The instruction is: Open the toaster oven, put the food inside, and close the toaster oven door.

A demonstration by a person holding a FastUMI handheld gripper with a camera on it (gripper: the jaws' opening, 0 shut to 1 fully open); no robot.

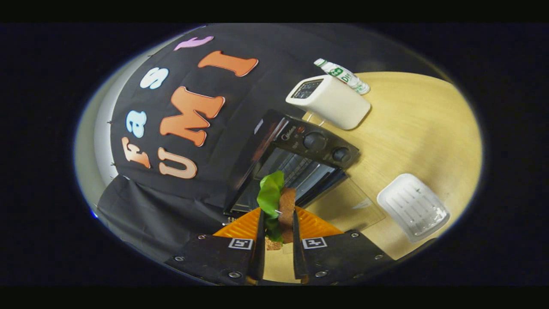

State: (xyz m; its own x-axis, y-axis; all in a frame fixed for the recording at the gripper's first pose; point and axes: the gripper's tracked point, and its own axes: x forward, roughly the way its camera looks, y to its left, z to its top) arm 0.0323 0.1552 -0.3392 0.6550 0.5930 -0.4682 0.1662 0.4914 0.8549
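Observation:
My gripper (278, 216) is shut on a sandwich (286, 206), a slice of brown bread with a green lettuce leaf (270, 193) sticking out past the fingertips. Both fingers press its sides. Just beyond the sandwich stands the black toaster oven (300, 163), tilted in the view. Its glass door (351, 206) is folded down flat onto the wooden table, and the wire rack (300, 169) inside is visible. Two knobs (315, 140) sit on its control panel. The sandwich hangs in the air in front of the open cavity.
A white ridged plastic tray (412, 207) lies on the table (420, 128) beside the open door. Behind the oven stand a white box-shaped appliance (328, 101) and a small bottle (343, 75). Black cloth hangs behind and beside the oven.

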